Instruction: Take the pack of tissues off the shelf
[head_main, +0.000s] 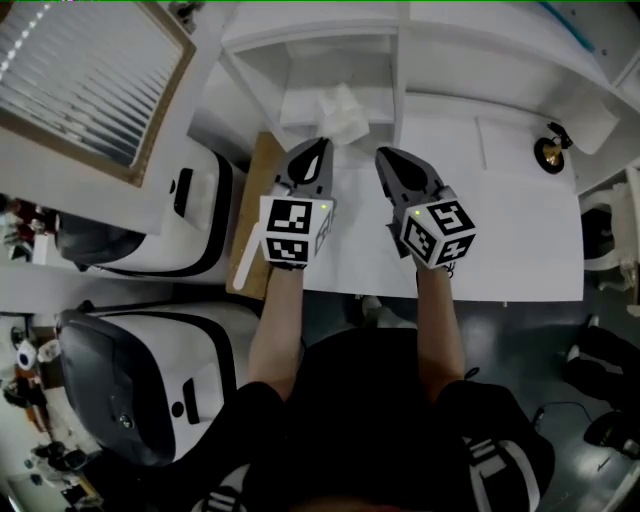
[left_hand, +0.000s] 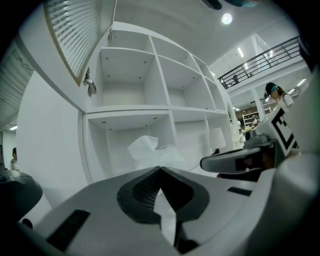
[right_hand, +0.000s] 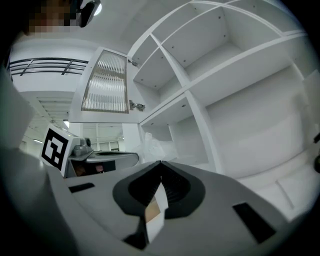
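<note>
Left claw (head_main: 320, 148) and right claw (head_main: 384, 156) closed, empty, mid-frame, pack of tissues (head_main: 338, 112) in shelf (head_main: 399, 70) compartment above them

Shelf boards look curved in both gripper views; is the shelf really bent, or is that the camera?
Left gripper view: the wide lens bows the boards of the shelf, and a ceiling lamp glares. Right gripper view: same bowing, with dark corners. Head view: the shelf's edges run nearly straight, so it's the camera; the tissues look washed-out white.
</note>
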